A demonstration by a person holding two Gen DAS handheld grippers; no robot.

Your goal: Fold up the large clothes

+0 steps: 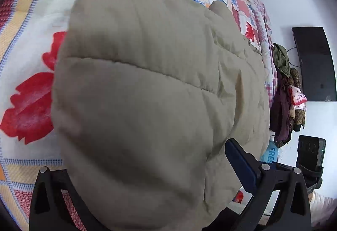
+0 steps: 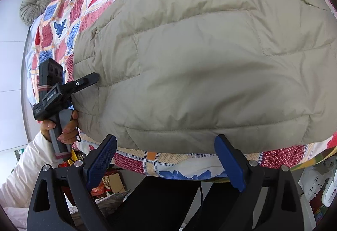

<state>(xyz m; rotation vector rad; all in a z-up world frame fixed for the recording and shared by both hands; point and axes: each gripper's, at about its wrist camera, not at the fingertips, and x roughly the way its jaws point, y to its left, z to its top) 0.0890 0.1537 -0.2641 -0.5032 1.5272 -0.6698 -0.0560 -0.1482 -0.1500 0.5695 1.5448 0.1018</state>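
Beige quilted jacket (image 2: 210, 58) spread on patterned bed quilt (image 2: 63, 37). Left hand-held gripper (image 2: 92, 80) buried in jacket edge, jaw state indeterminable; right hand-held gripper (image 2: 166, 159) spread apart, poised at near hem. Best grasped deep, both layers, lifted evenly.

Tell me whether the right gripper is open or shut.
Open: the right gripper has its blue fingers spread wide apart, empty, just short of the beige jacket hem.

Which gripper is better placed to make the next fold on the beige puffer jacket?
Probably left. The left gripper is already at the jacket edge, fabric between its fingers; the right gripper hangs open off the near hem over the quilt.
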